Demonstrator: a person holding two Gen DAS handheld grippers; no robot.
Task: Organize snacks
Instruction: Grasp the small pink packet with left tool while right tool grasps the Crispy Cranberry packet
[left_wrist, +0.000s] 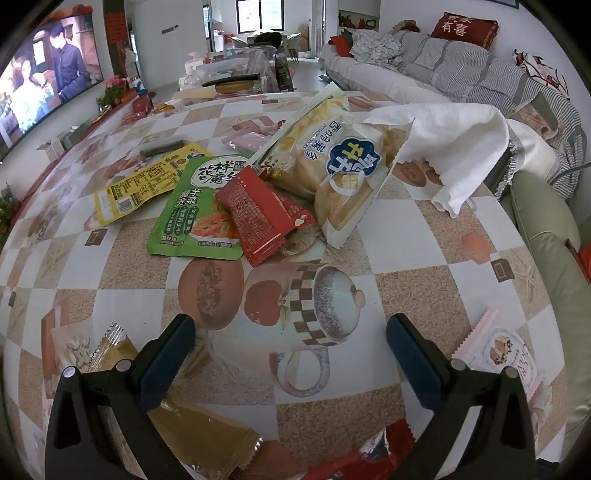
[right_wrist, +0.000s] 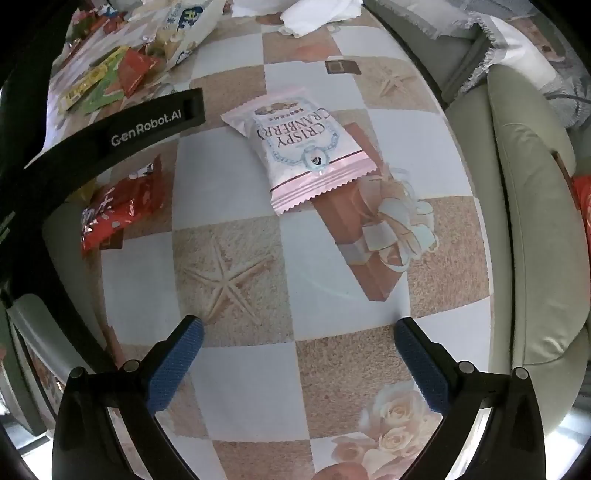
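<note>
A pink-and-white cranberry packet (right_wrist: 295, 147), its ends crimped in zigzag edges and its blue-framed label reading "Crispy Cranberry", lies flat on the tablecloth (right_wrist: 314, 295) ahead of the right gripper (right_wrist: 297, 336), whose blue-padded jaws stand wide apart and hold nothing. The packet's long axis runs diagonally, from upper left to lower right in the right wrist view, with the lettering upside down to the camera. A red packet (right_wrist: 118, 206) lies to its left, apart from it. The left gripper (left_wrist: 290, 332), also spread wide and empty, hovers over the cloth, which is printed with checks, fruit, a teapot and starfish. Farther up the table, a heap of snacks: a green pouch (left_wrist: 195, 206), a yellow pouch (left_wrist: 147, 184), a red sachet (left_wrist: 258, 214) and a large chip bag (left_wrist: 340, 166), beside a white towel (left_wrist: 454, 144). Behind, a television (left_wrist: 44, 74) plays and a sofa (left_wrist: 443, 74) lines the wall.
</note>
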